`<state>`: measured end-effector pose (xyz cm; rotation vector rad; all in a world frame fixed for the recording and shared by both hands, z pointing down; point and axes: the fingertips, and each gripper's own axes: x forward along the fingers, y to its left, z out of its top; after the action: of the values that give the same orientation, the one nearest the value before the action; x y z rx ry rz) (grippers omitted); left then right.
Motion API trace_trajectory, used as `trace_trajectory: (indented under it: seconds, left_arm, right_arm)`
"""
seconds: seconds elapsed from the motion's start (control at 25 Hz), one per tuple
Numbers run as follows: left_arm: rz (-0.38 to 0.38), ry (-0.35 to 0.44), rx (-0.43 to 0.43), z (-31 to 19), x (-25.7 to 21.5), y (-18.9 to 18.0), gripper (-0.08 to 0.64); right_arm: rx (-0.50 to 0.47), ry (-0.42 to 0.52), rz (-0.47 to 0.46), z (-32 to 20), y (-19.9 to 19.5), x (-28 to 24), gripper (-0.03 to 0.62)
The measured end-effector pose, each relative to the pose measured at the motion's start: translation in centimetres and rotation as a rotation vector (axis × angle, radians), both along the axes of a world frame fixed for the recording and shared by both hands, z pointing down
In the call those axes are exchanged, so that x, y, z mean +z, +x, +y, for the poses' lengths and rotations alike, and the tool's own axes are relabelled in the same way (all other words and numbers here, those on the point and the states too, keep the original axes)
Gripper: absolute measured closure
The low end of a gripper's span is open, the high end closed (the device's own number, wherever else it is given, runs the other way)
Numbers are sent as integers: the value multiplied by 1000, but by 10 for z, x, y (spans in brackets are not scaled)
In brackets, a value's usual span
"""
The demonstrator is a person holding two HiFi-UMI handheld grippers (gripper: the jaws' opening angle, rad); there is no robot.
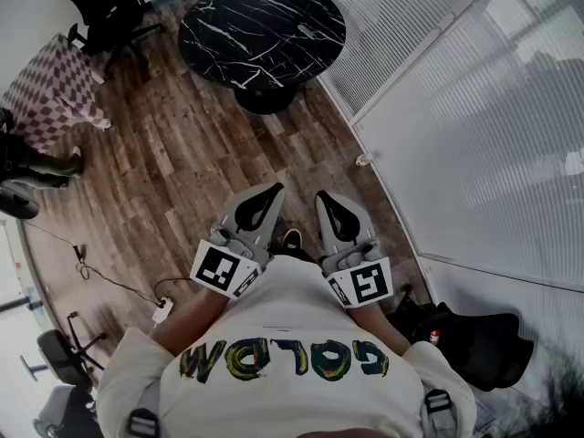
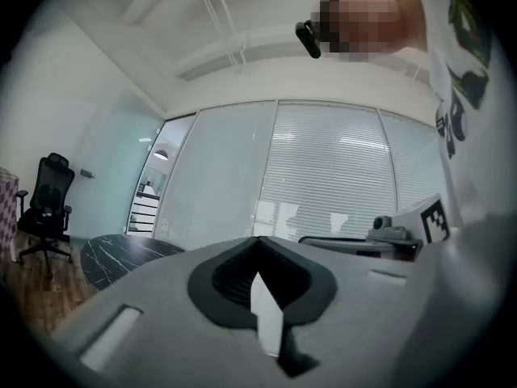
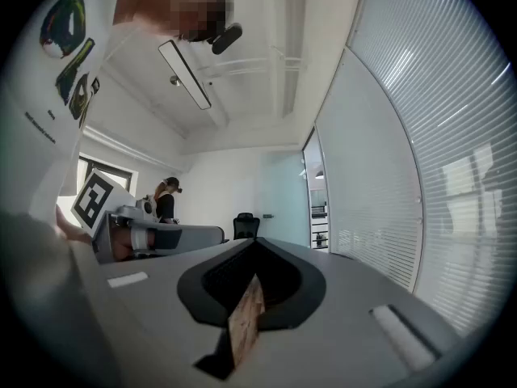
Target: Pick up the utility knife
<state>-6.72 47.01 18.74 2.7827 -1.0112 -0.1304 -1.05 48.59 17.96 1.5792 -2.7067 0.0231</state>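
Observation:
No utility knife can be made out in any view. A small grey object (image 1: 307, 33) lies on the round black marble table (image 1: 262, 27) at the far side of the room, too small to identify. My left gripper (image 1: 276, 188) and right gripper (image 1: 323, 195) are held side by side close to my chest, pointing level over the wooden floor. In the left gripper view the left gripper (image 2: 258, 241) has its jaw tips meeting, with nothing between them. The right gripper (image 3: 257, 242) in its own view is likewise shut and holds nothing.
Wooden floor (image 1: 192, 153) stretches between me and the table. A glass wall with blinds (image 1: 456, 126) runs along the right. A black office chair (image 1: 109, 7) and a checkered seat (image 1: 55, 85) stand at the far left. A cable (image 1: 119, 286) lies on the floor. Another person (image 3: 166, 196) stands in the distance.

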Motion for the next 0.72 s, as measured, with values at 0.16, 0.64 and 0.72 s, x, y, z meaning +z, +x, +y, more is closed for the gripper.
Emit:
trace_trajectory:
  seconds: [0.16,0.64,0.72]
  left_arm:
    - [5,-5,1,2,0,8,558]
    - [-11,-17,-7,8,7,38,558]
    - [-18,-21,-8,10,9,46,558]
  right_arm:
    - [12,2,2,0,10,-1,591]
    - [-15,-16,-46,6,38,5,591]
    - [-12,-17,-51,8,47,6,591]
